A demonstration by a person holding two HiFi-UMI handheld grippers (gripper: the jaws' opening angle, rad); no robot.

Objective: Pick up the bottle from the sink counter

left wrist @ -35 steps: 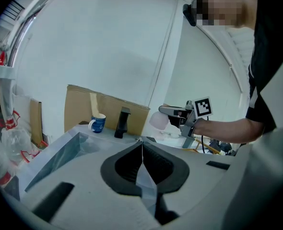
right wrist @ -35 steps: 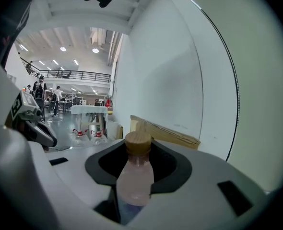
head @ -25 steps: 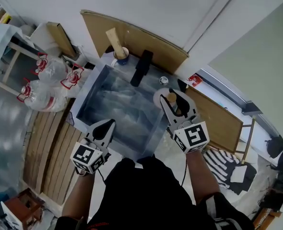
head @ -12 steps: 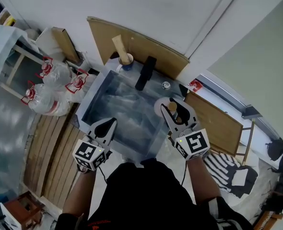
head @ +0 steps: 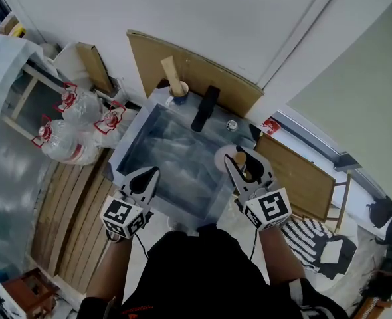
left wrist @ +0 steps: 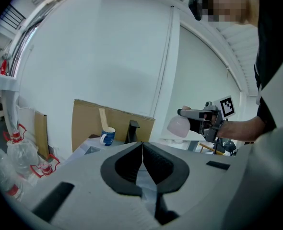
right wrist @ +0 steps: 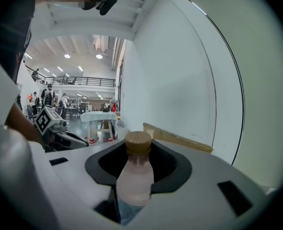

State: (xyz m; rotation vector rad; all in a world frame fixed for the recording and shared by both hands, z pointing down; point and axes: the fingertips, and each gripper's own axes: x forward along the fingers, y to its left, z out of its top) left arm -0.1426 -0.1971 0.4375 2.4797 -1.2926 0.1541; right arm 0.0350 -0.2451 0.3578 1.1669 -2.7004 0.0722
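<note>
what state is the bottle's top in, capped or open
Capped: a tan cap sits on the neck of the pink bottle, which is held between the pads of the right gripper.

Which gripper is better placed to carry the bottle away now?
Right. The right gripper is clamped on the bottle, holding it in the air; the left gripper is shut and empty, well apart from it.

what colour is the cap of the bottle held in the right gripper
Tan, like cork: the cap on the pale pink bottle. Clearest in the right gripper view.
</note>
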